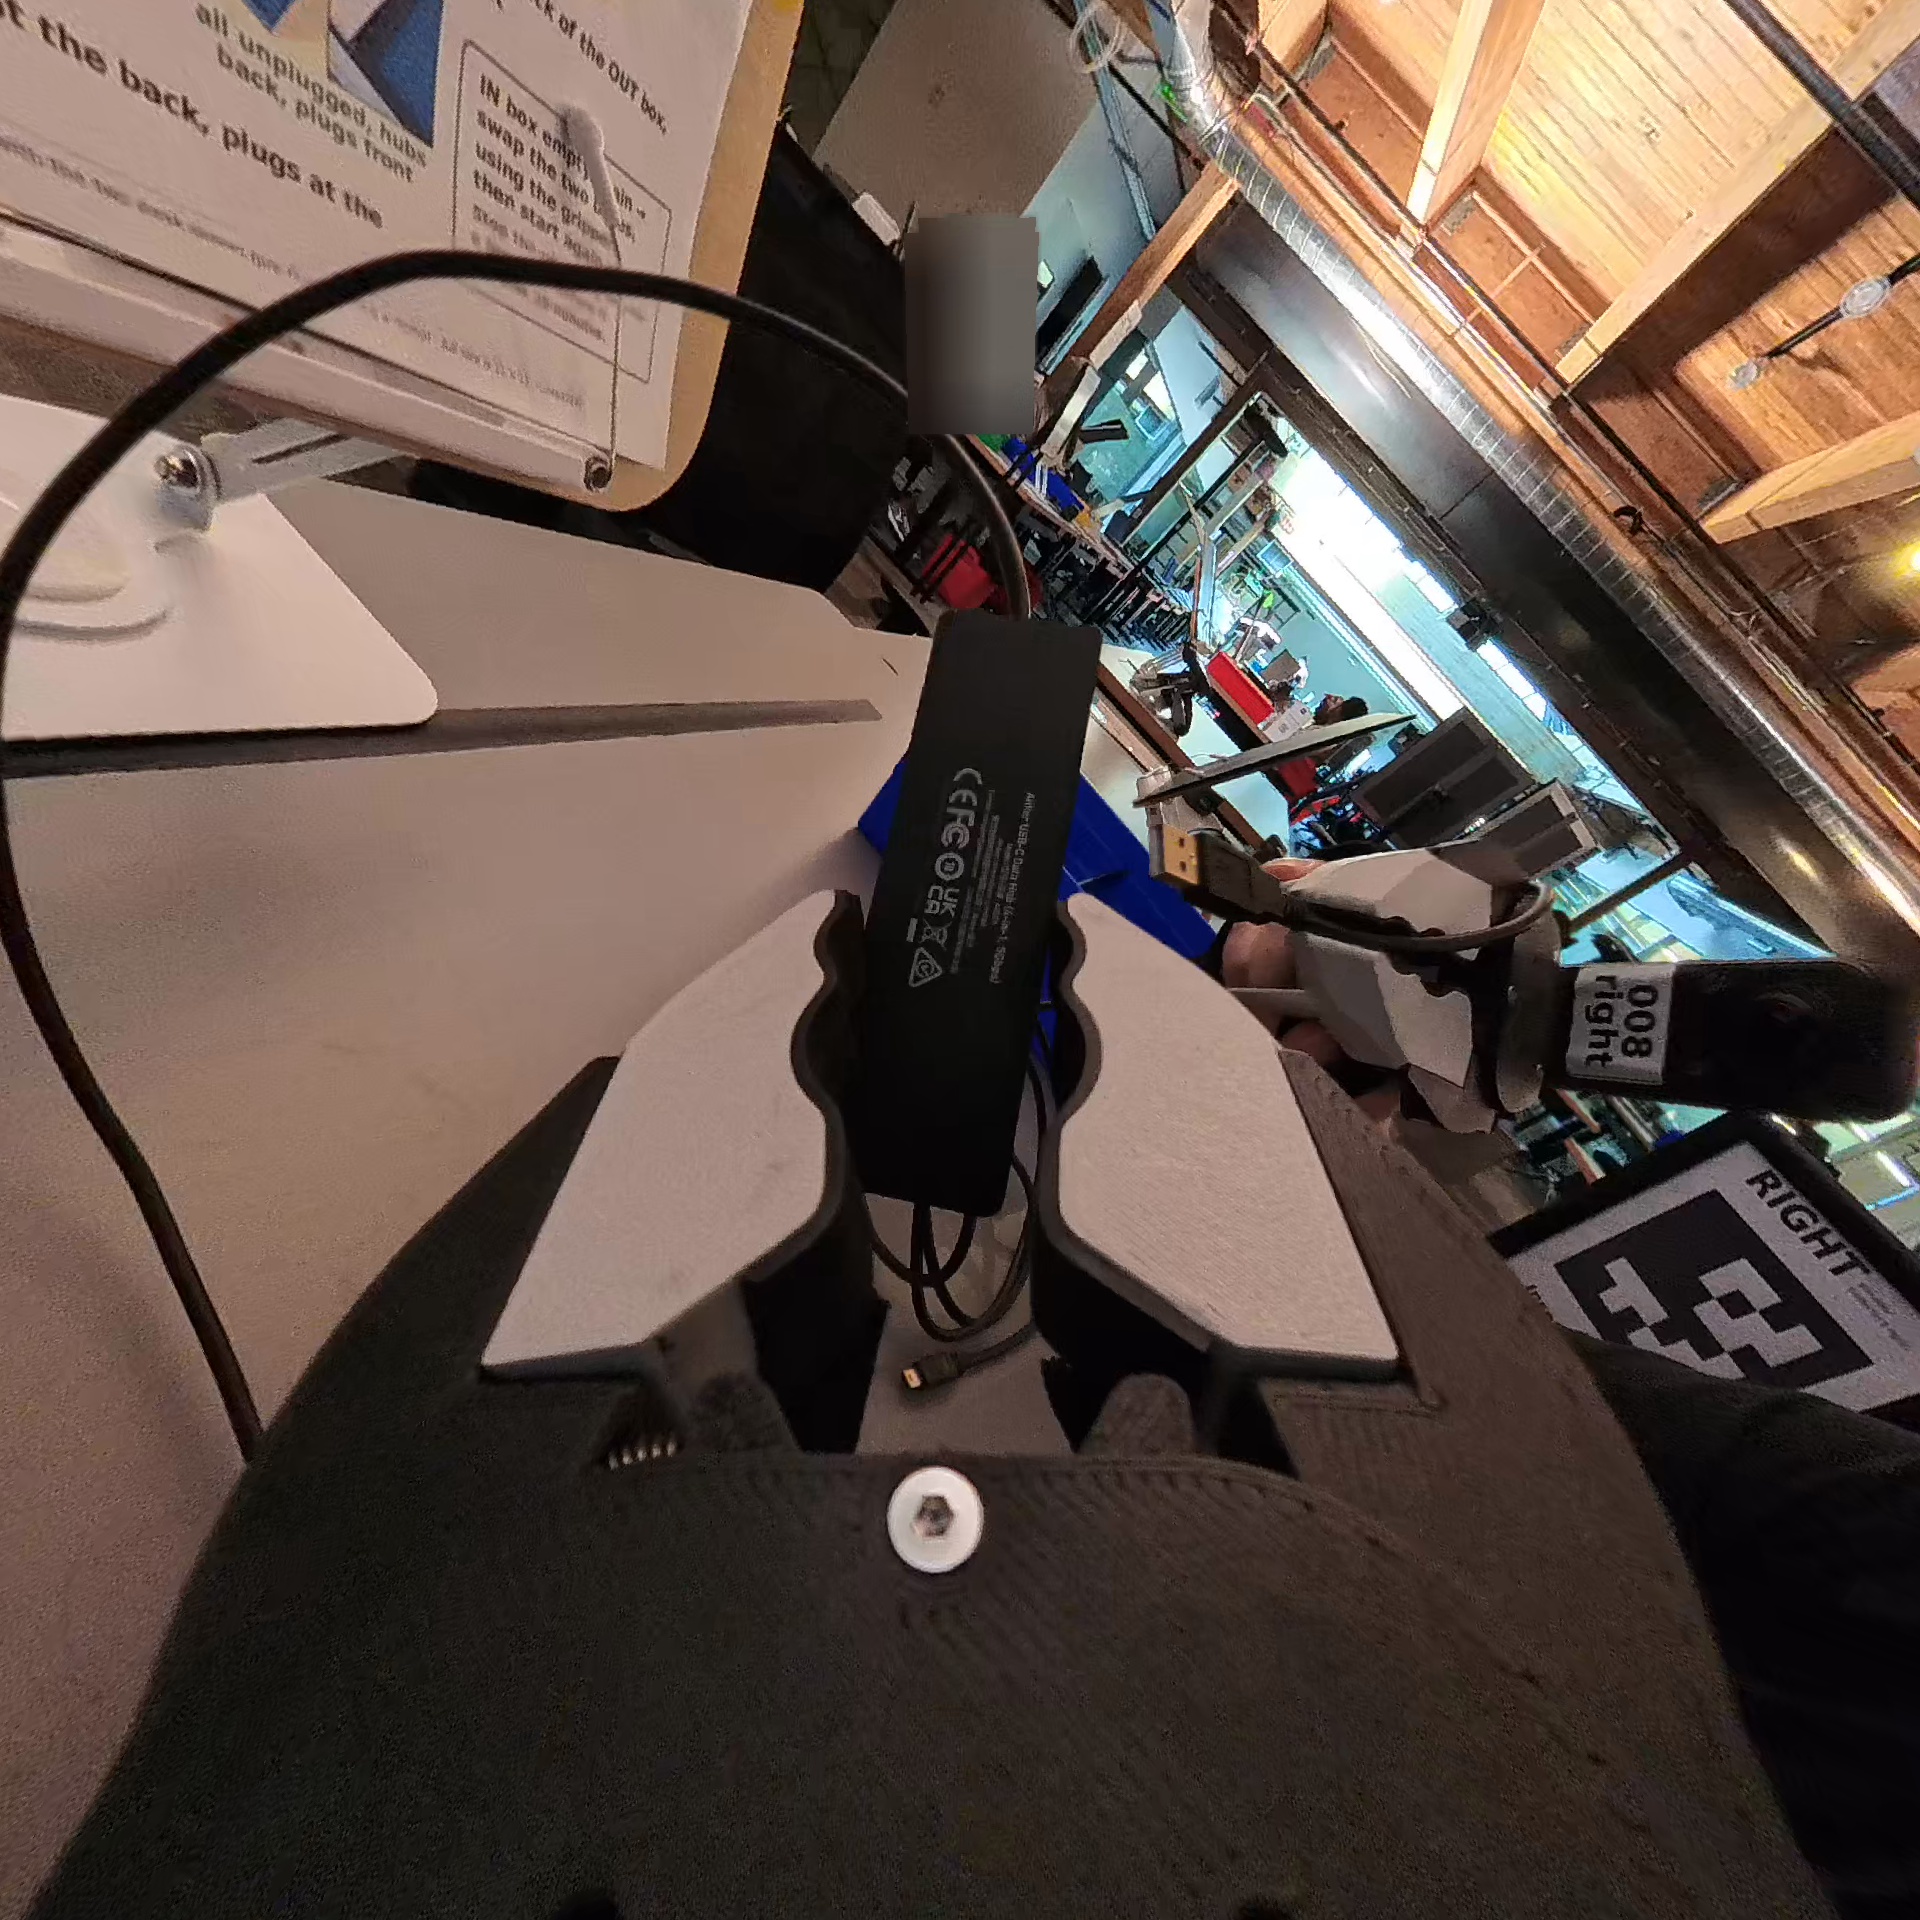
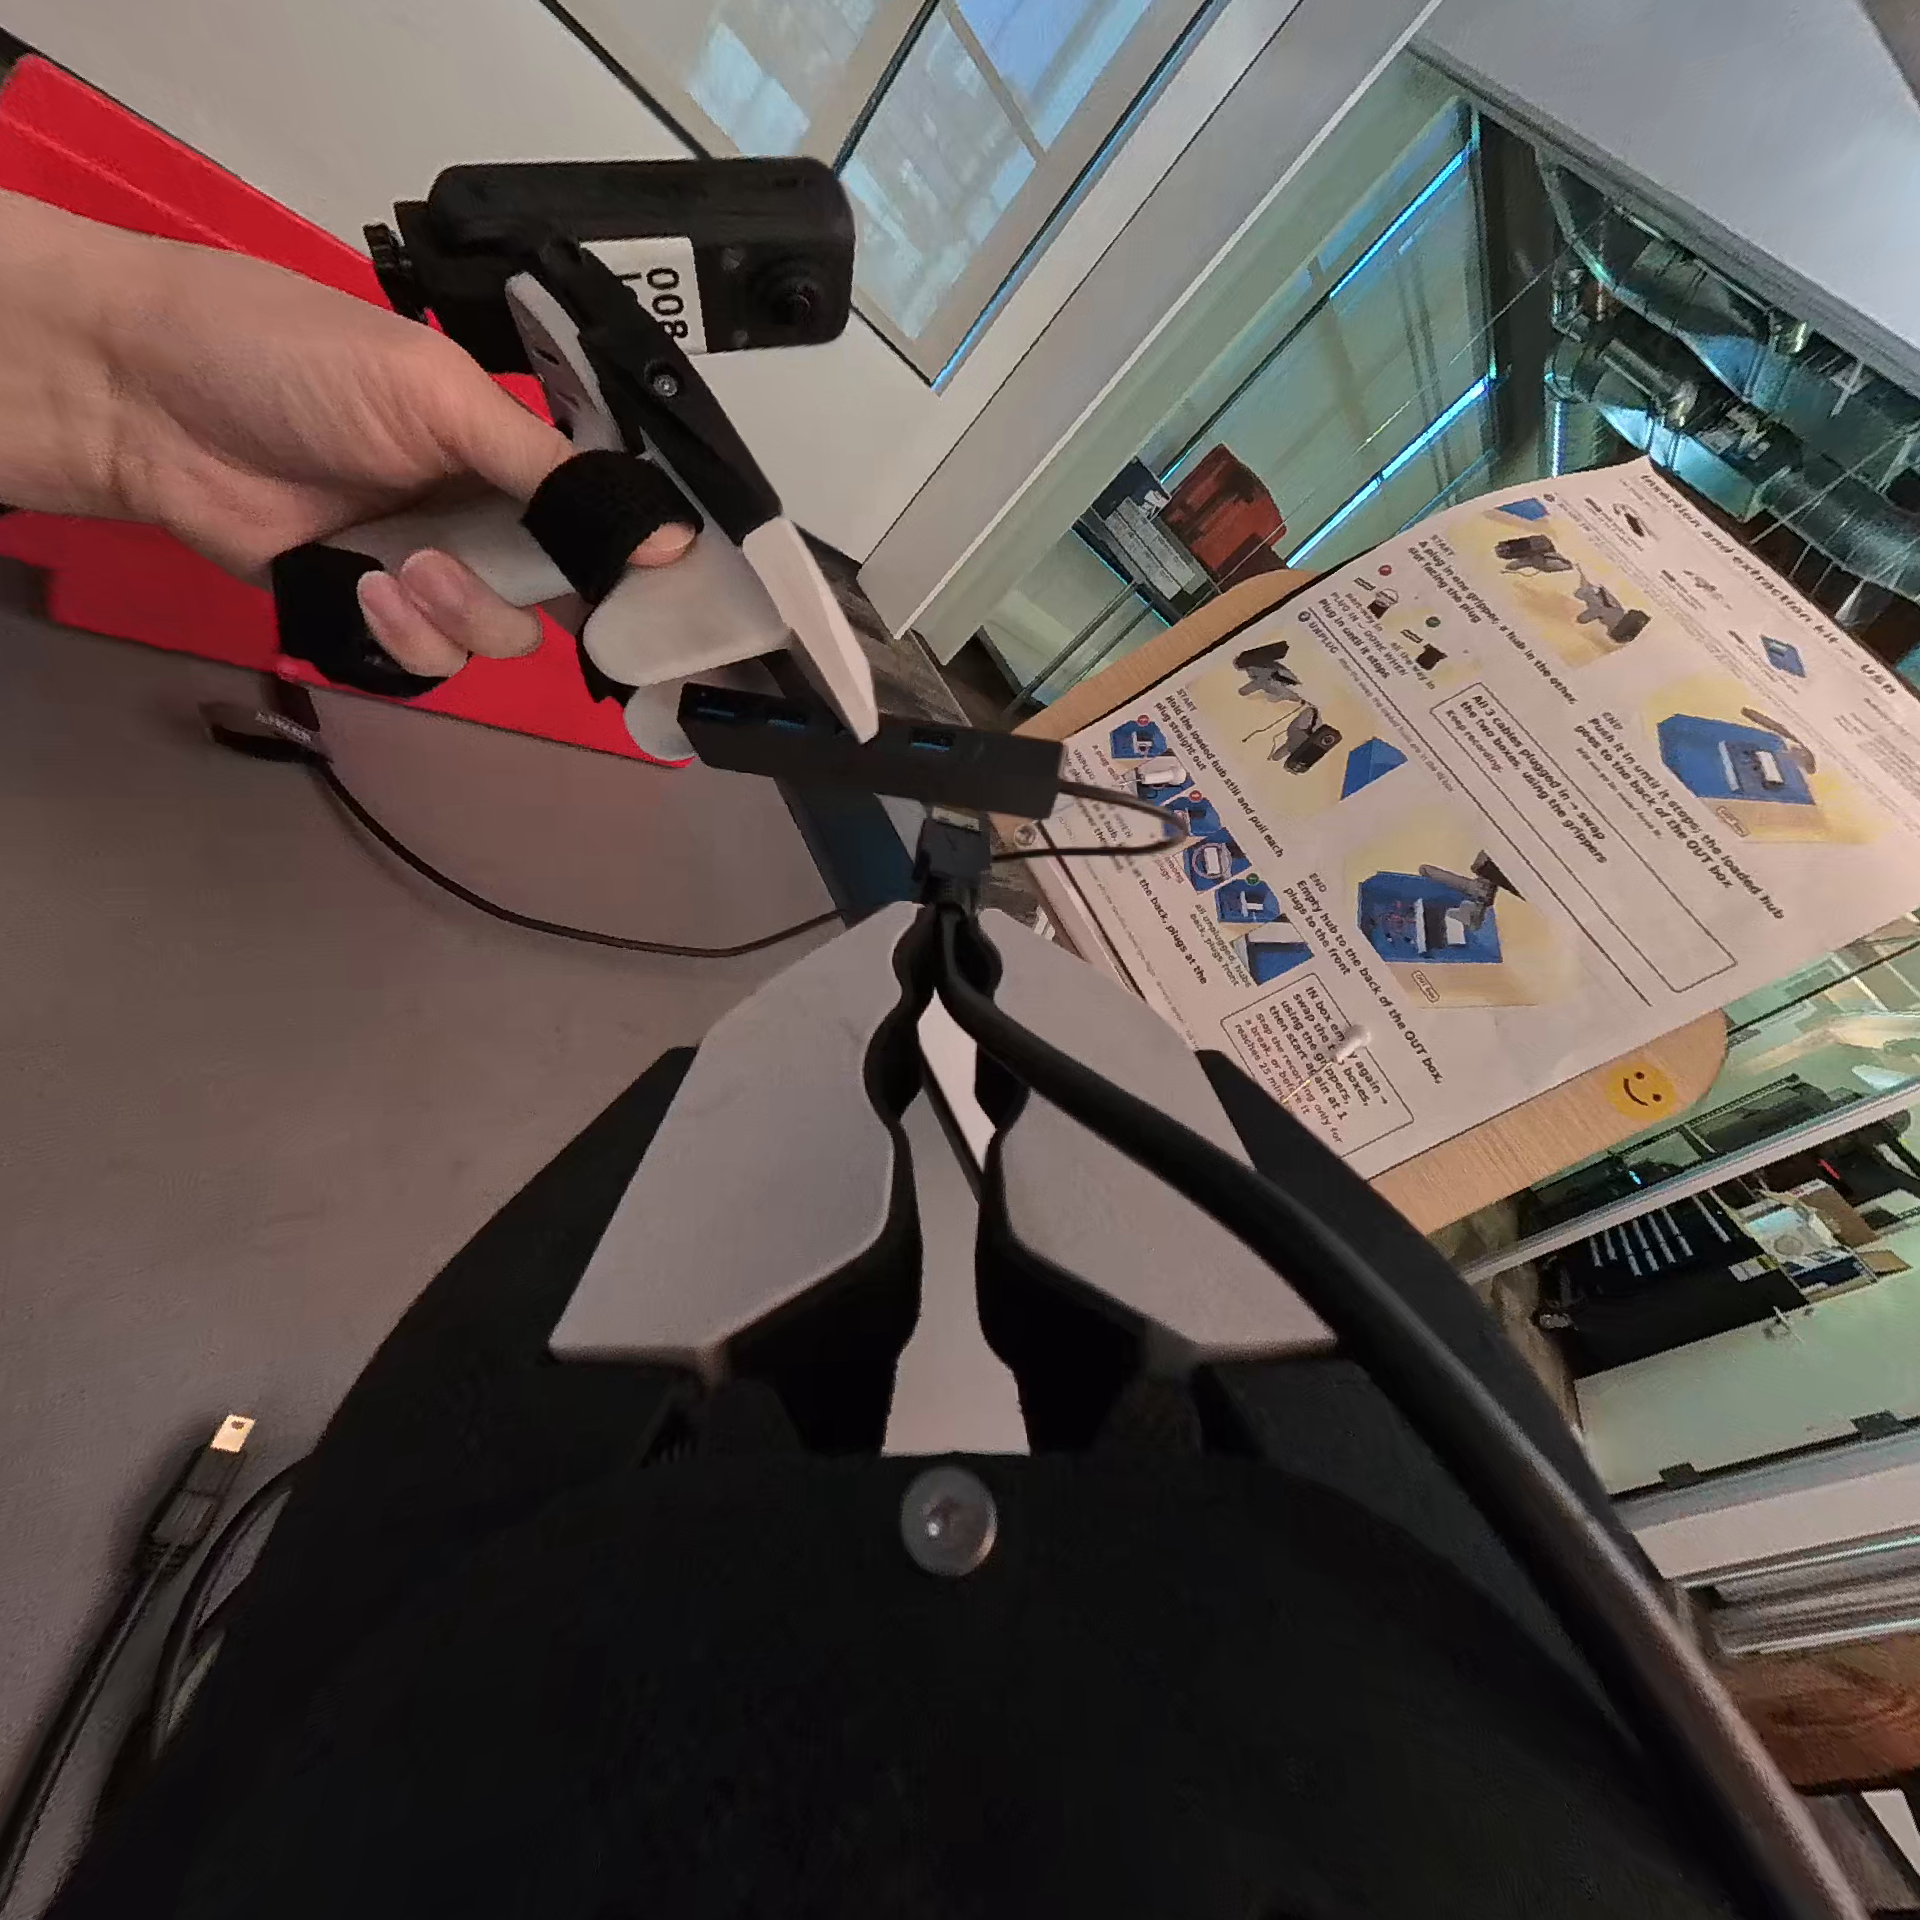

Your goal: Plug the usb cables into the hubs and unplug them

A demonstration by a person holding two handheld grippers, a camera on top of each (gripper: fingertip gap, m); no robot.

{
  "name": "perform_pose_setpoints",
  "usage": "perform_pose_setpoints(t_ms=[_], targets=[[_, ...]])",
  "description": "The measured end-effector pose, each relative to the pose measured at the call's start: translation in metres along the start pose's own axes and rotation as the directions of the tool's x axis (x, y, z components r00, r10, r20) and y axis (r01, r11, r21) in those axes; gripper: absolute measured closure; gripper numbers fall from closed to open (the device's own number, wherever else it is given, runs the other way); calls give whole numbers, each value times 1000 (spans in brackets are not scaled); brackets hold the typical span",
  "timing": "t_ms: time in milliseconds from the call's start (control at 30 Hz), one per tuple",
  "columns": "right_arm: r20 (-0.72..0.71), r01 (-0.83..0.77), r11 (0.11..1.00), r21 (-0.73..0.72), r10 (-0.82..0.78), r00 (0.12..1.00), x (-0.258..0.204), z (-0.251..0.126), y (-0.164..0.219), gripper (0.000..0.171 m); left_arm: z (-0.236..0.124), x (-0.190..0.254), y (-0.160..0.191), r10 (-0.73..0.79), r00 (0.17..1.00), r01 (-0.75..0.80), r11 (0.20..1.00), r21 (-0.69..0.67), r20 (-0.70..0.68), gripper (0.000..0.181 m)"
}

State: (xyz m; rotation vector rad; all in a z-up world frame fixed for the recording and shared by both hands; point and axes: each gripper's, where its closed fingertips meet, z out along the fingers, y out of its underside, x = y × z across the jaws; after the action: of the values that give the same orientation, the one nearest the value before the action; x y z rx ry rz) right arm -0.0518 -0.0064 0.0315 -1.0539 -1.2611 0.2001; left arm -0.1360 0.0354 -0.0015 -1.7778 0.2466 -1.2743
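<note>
My left gripper (image 1: 951,925) is shut on a black USB hub (image 1: 966,935), held by its long edges with the label side facing the camera. The hub's thin cable (image 1: 208,343) loops up and left. My right gripper (image 2: 945,925) is shut on a black USB cable plug (image 2: 951,862). The plug's metal tip points at the hub's port side (image 2: 873,753) and sits just short of it. In the left wrist view the plug (image 1: 1184,857) is to the right of the hub and apart from it, held by the right gripper (image 1: 1278,894). The left gripper (image 2: 758,717) shows in a person's hand.
An instruction sheet (image 2: 1455,831) on a wooden board stands behind the grey table (image 2: 260,987). A white stand base (image 1: 208,623) is at the left. A blue box (image 1: 1101,842) lies behind the hub. A red box (image 2: 104,208) and a loose cable plug (image 2: 223,1439) are near. The tips of one gripper are about 11 cm away from the tips of the other.
</note>
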Motion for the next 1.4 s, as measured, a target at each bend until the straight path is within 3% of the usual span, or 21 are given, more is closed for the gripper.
perform_pose_setpoints(t_ms=[1400], targets=[[-48,63,998,3,-63,997,4,-3,-4,167,-7,14,-14,138,988,-142,988,55,72,148]])
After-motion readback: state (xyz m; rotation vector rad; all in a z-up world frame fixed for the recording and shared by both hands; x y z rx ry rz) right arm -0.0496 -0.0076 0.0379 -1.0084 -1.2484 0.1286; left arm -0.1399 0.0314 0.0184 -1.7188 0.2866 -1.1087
